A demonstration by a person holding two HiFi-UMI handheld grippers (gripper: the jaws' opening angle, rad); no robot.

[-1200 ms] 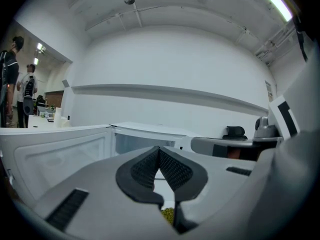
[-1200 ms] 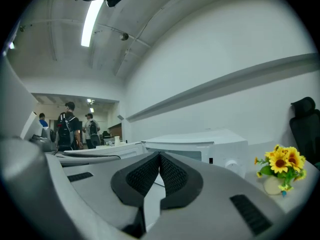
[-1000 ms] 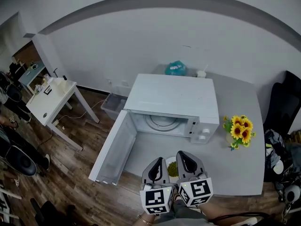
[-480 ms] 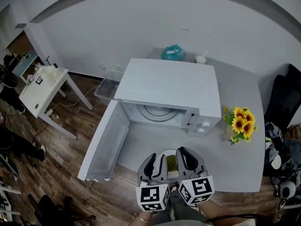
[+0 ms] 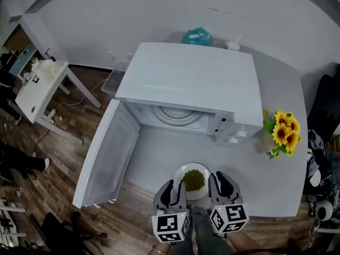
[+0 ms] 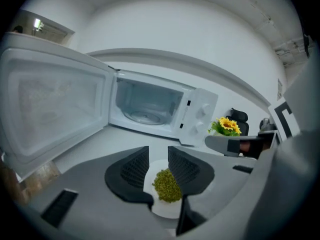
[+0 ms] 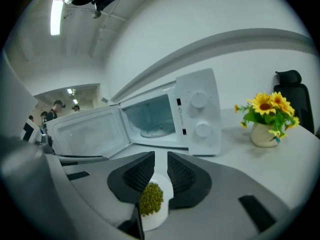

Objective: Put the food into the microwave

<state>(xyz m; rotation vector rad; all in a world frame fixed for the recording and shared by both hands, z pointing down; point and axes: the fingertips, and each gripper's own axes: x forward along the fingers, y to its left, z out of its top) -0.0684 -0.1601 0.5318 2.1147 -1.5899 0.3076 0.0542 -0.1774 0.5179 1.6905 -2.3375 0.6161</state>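
A white plate (image 5: 181,173) with a heap of green food (image 5: 194,179) sits on the grey table in front of the open microwave (image 5: 191,84). The microwave door (image 5: 106,153) is swung out to the left, and the cavity (image 5: 172,116) with its glass turntable is empty. My left gripper (image 5: 172,189) hangs at the plate's near left edge and my right gripper (image 5: 221,180) at its near right edge. Both stand open with a narrow gap and nothing pressed between the pads. The food (image 6: 166,185) shows just beyond the left gripper (image 6: 158,154), and the food (image 7: 150,198) shows below the right gripper (image 7: 160,159).
A vase of sunflowers (image 5: 281,134) stands right of the microwave. A teal bag (image 5: 196,36) and a small white container lie behind it. The table's near edge (image 5: 265,214) runs just in front of the grippers. A white side table (image 5: 37,92) stands on the wooden floor at left.
Both grippers have come down toward the table and now sit lower at the plate's near sides. The plate with its food shows more fully between them. The view has closed in on the microwave.
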